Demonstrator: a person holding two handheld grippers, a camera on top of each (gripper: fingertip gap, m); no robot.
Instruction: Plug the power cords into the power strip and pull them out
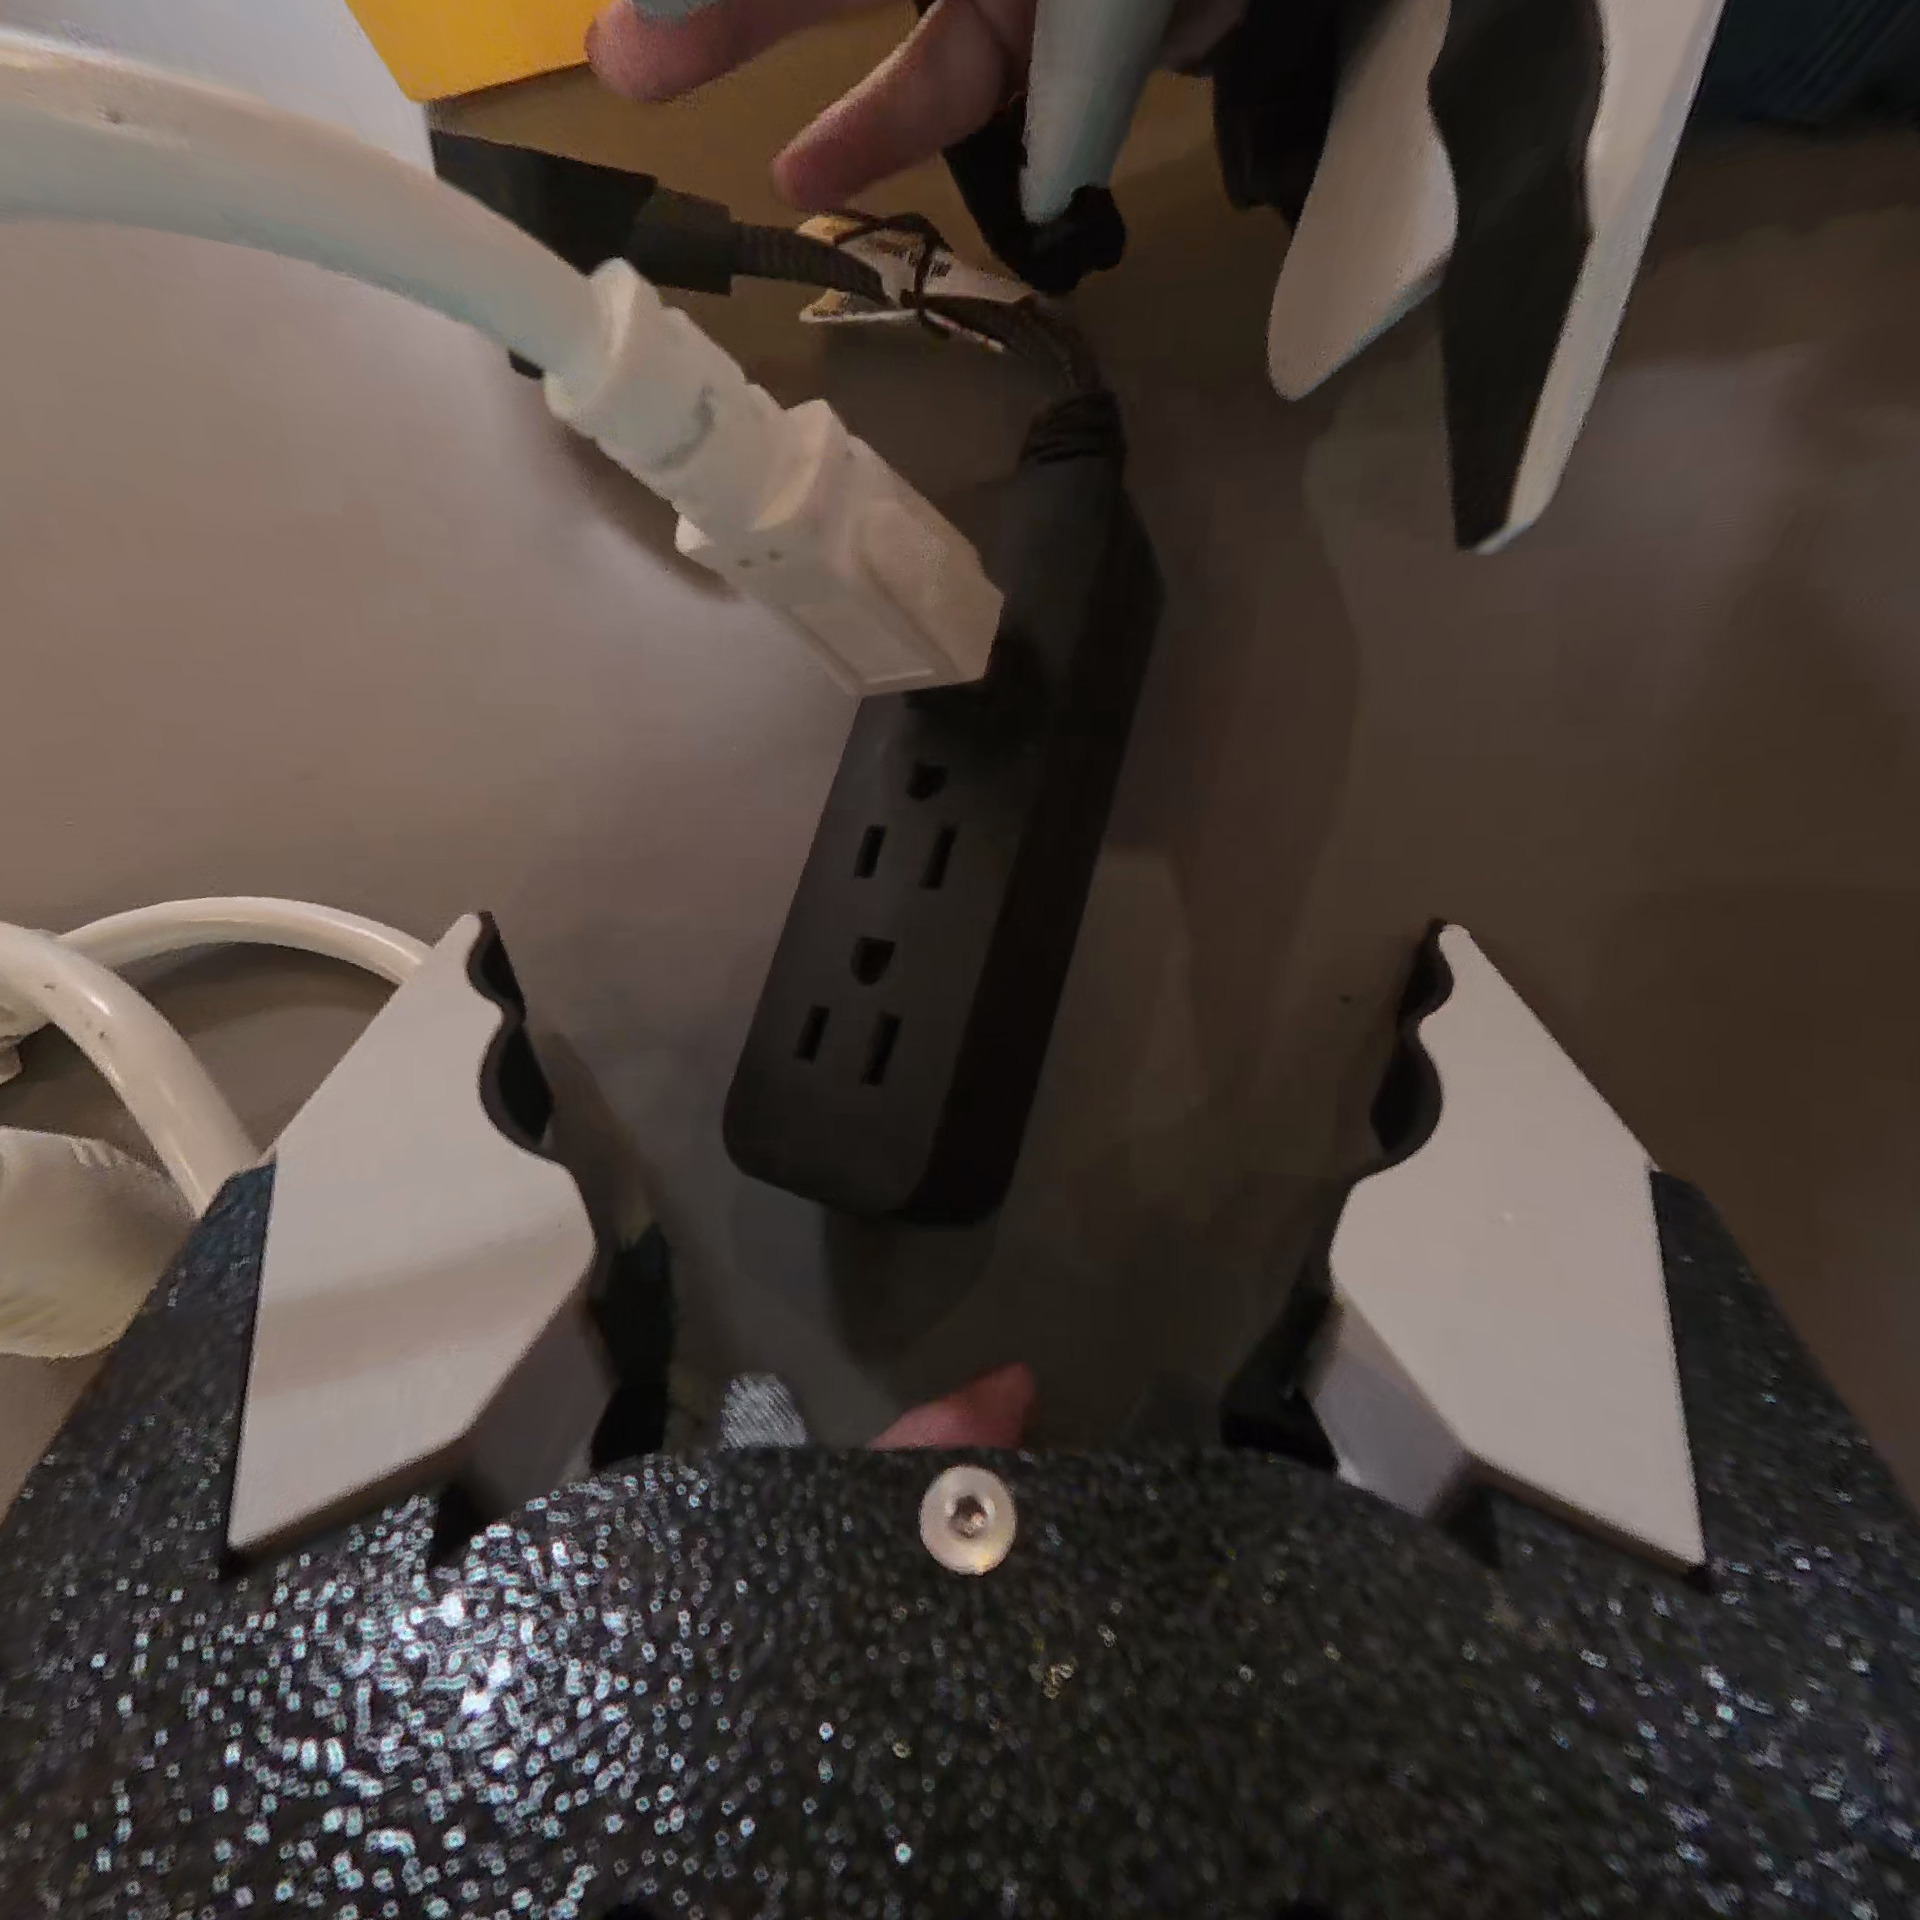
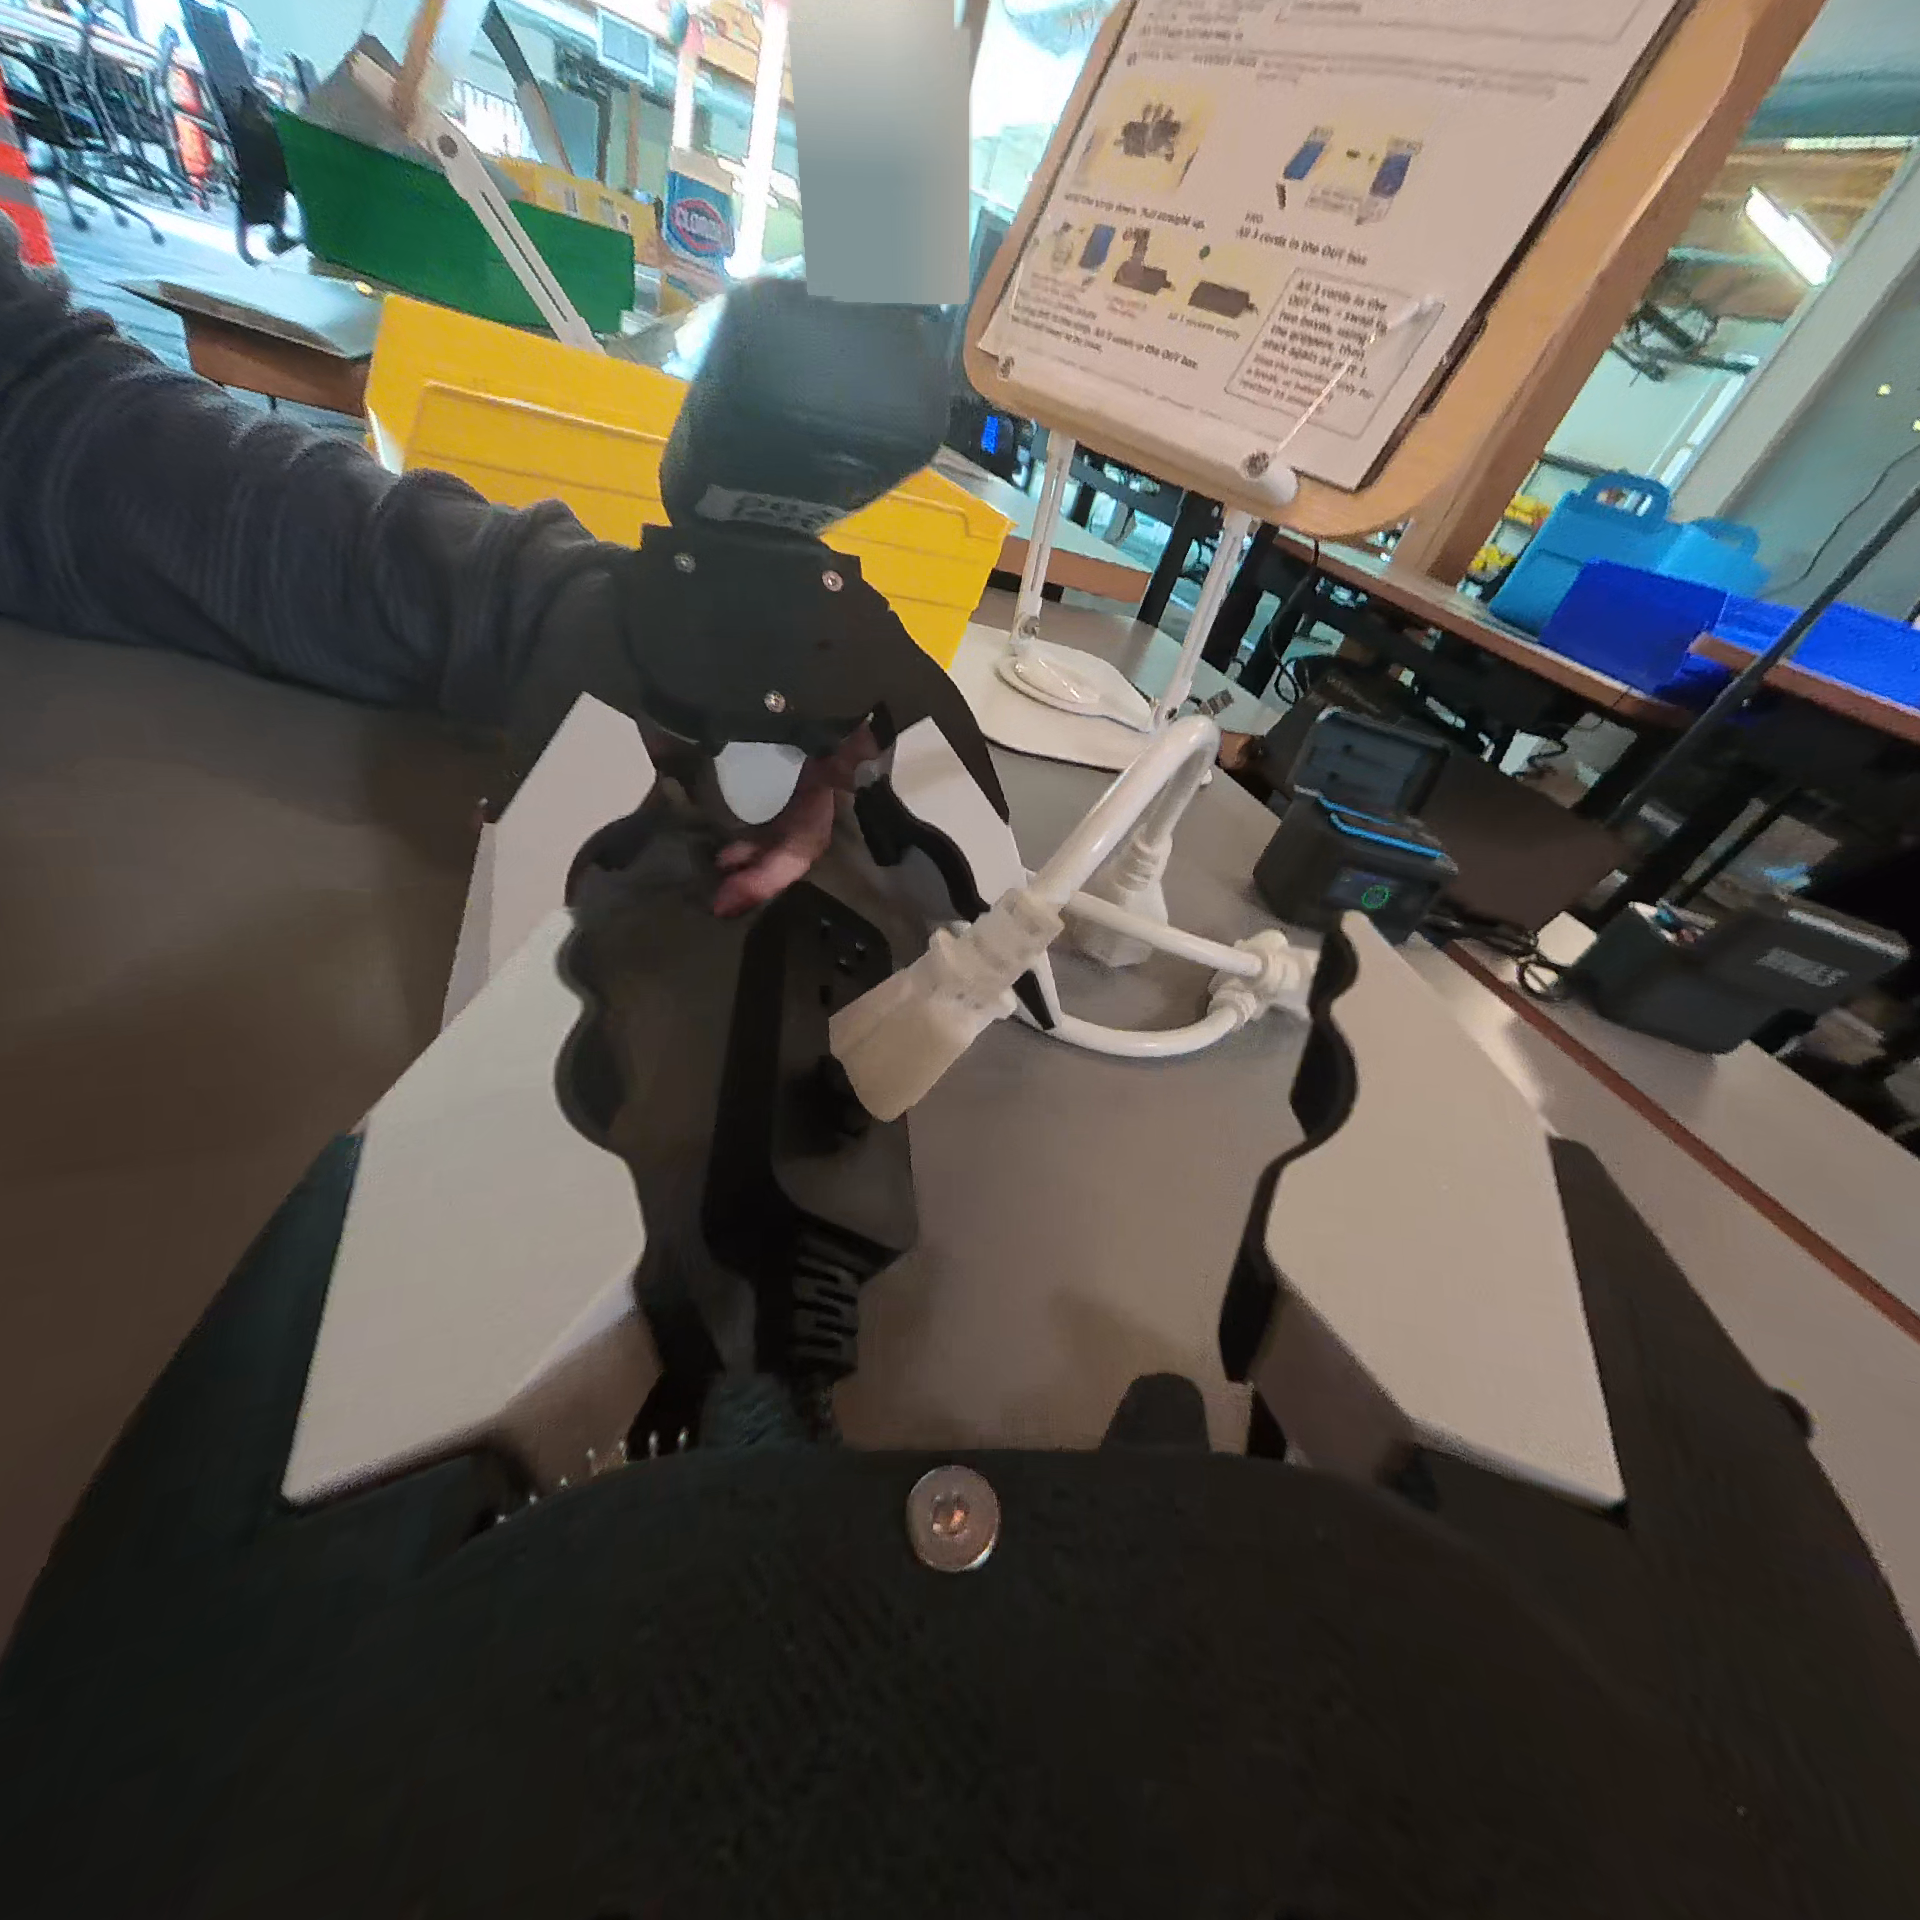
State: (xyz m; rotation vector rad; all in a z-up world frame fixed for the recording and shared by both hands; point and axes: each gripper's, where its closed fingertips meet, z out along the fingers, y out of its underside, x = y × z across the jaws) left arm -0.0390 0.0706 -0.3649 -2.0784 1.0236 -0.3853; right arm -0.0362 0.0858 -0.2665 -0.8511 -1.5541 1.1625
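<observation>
A black power strip [image 1: 935,914] lies on the grey table [image 1: 312,623]. A white plug [image 1: 831,561] sits in its far outlet; the two nearer outlets are free. My left gripper [image 1: 961,935] is open and empty, its fingers either side of the strip's near end, not touching it. In the right wrist view the strip [image 2: 800,1122] runs away from me with the white plug [image 2: 925,1008] leaning to the right. My right gripper [image 2: 956,987] is open and empty around the strip's cable end. It also shows at the top right of the left wrist view [image 1: 1392,462].
More white cords lie loose at the left [image 1: 125,997] and beyond the strip [image 2: 1174,935]. The strip's braided black cable [image 1: 790,260] runs off to the back. A yellow bin [image 2: 520,426], a stand with a sheet of instructions [image 2: 1330,208] and black battery units [image 2: 1351,852] stand behind.
</observation>
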